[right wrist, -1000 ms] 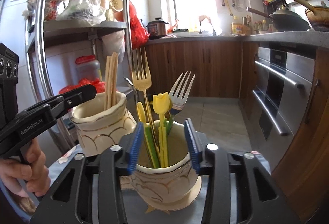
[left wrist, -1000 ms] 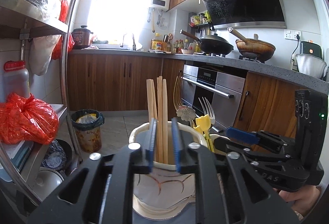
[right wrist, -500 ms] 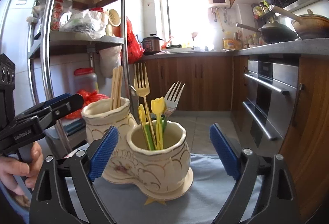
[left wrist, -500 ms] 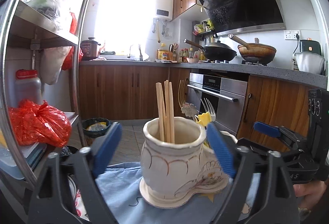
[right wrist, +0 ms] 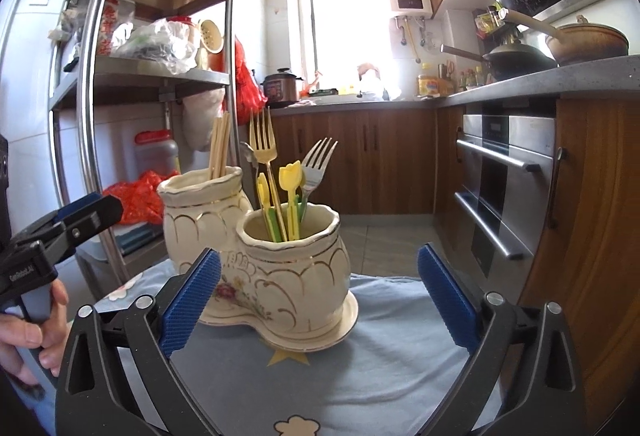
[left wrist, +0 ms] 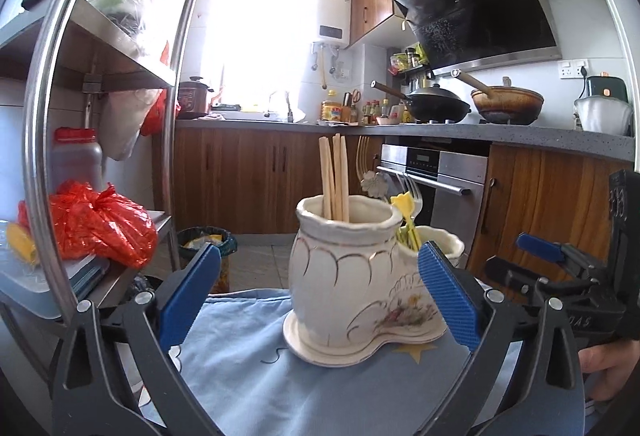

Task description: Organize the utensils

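On a blue cloth (right wrist: 384, 368) in a kitchen, a cream two-pot ceramic utensil holder (right wrist: 276, 268) is standing, with a steel shelf rack (right wrist: 160, 75) rising behind it and an oven (right wrist: 508, 191) sitting off to the right. Wooden chopsticks (left wrist: 335, 175) are filling one pot, forks (right wrist: 264, 151) and yellow picks (right wrist: 289, 191) the other. Both the left gripper (left wrist: 320, 300) and the right gripper (right wrist: 318, 300) have just been opening and are gaping wide, the holder sitting just ahead of their blue pads (right wrist: 192, 296), untouched.

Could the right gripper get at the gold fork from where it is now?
Probably yes. The right gripper is open and empty, and the gold fork stands tall above the front pot, though the yellow picks crowd its handle.
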Tool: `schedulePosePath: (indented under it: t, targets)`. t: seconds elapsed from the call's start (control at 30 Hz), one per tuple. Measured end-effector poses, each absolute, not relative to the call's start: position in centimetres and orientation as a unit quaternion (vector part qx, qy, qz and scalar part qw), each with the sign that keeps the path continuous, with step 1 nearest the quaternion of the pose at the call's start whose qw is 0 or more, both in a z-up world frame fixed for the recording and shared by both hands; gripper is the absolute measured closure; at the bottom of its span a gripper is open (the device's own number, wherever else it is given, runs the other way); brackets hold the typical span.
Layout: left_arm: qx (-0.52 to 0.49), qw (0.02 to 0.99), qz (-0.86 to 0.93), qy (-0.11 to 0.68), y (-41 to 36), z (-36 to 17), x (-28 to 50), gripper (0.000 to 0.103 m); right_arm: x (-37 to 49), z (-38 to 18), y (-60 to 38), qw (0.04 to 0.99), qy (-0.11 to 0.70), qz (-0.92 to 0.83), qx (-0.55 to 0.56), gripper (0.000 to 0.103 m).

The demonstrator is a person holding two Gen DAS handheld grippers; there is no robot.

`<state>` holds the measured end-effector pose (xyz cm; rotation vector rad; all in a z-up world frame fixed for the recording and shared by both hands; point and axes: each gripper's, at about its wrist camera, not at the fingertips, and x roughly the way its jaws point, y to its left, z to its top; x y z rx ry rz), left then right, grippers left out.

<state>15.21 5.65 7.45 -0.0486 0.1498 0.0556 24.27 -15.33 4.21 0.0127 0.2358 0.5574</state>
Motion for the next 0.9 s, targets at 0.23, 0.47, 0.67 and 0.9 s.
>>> schedulePosePath:
  t: [0.23,0.47,0.67,0.9]
  targets:
    - [-0.014,0.997,0.030,0.075,5.07,6.84,15.16,0.006,23.90,4.26,-14.76,0.954,0.111,0.279,-0.007,0.005]
    - [-0.007,0.996,0.039,0.079,4.77,6.90,15.39,0.005,24.15,4.12,-14.69,0.953,0.120,0.278,-0.007,0.005]
    - [-0.006,0.996,0.040,0.082,4.73,6.89,15.42,0.005,24.21,4.06,-14.60,0.952,0.122,0.280,-0.008,0.005]
    - [-0.005,0.996,0.038,0.082,4.67,6.83,15.49,0.005,24.12,4.03,-14.51,0.952,0.123,0.280,-0.008,0.005]
